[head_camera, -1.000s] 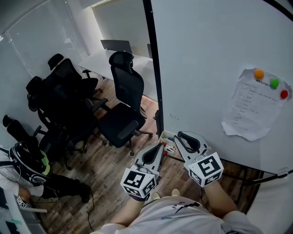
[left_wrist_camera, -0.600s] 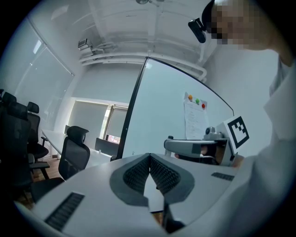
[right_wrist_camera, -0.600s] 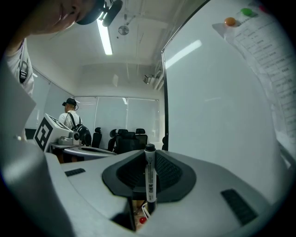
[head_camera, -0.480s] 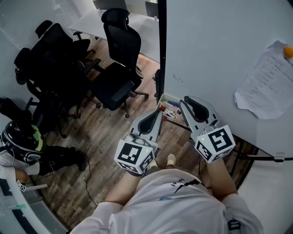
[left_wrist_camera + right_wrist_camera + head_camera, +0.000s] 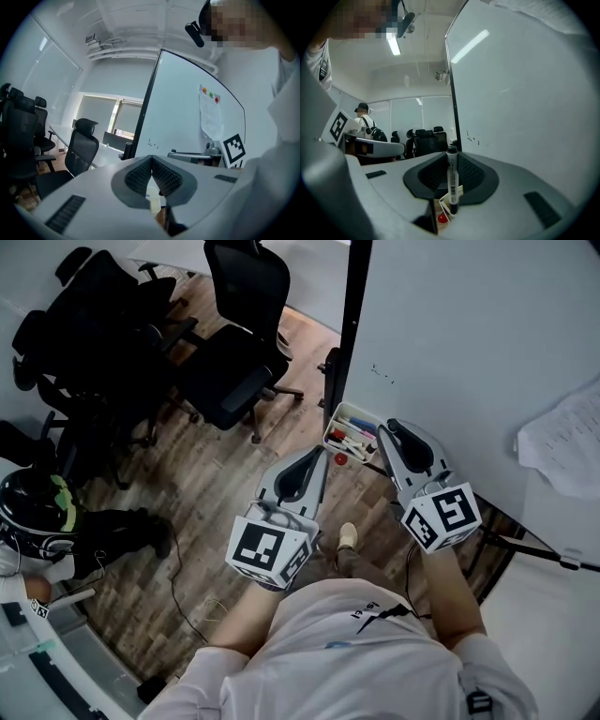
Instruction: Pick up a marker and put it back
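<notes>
The right gripper [image 5: 451, 158] is clenched on a black-capped marker [image 5: 451, 183], which stands upright between the two dark ribbed pads at the centre of the right gripper view, cap up and its lower end hanging free below the jaws. That grip leaves the bottom end clear, which should suit lowering it into a holder. In the head view this gripper [image 5: 397, 435] sits right of centre, close to the whiteboard [image 5: 469, 324] and just beside the small white tray [image 5: 335, 428] fixed at the board's lower left edge, next to the black frame post [image 5: 354, 324]. Several other markers [image 5: 356, 440] lie in the tray, and a small red round piece [image 5: 340, 458] shows just below it. So the marker looks to be out of the tray and carried near it, either freshly lifted or about to go back; the pictures alone do not settle which. The left gripper [image 5: 152, 161] has its jaws pressed together with nothing between them. In the head view it [image 5: 316, 456] points toward the tray from the lower left, apparently idle while the right one works. A sheet of paper [image 5: 562, 442] hangs on the board at the right edge, and black office chairs [image 5: 234, 371] fill the upper left.
</notes>
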### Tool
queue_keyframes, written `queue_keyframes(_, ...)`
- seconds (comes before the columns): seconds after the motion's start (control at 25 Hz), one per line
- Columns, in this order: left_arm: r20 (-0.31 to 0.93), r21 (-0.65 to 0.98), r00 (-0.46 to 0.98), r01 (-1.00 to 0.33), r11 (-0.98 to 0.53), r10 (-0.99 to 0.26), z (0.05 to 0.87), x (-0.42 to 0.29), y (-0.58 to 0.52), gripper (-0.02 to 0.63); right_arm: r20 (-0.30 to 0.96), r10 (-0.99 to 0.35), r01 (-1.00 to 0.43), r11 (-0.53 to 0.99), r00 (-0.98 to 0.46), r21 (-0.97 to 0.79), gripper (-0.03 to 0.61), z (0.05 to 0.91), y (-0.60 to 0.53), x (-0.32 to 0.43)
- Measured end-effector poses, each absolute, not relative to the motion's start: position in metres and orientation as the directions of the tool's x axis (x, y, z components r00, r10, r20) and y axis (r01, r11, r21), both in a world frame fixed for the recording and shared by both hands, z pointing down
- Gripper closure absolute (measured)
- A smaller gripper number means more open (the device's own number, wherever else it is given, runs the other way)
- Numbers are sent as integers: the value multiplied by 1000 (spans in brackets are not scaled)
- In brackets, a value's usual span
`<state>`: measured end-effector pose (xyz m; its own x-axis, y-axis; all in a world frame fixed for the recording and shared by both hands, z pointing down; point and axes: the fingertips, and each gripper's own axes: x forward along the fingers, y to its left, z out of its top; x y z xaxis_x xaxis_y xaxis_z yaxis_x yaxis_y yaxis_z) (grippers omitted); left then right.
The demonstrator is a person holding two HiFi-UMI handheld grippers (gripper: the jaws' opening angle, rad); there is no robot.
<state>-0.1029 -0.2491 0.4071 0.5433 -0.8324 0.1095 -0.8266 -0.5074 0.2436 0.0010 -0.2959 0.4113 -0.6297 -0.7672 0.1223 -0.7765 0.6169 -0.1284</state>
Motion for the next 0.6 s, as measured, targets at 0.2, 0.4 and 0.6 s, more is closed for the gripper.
queue_keyframes(0.2, 153, 261, 537, -831, -491, -829, 427, -106, -252, 603, 142, -781, -793, 589, -608, -157, 503, 452, -309, 4)
queue_keyframes(0.4, 188, 271, 530, -837, -475, -827, 440, -106, -254, 603, 180, -780, -800, 581, -599, -149, 502, 489, -314, 3)
queue_keyframes(0.6, 216, 274, 528, -840, -468, -821, 453, -104, -254, 603, 204, -774, -800, 589, -600, -118, 502, 516, -316, 0)
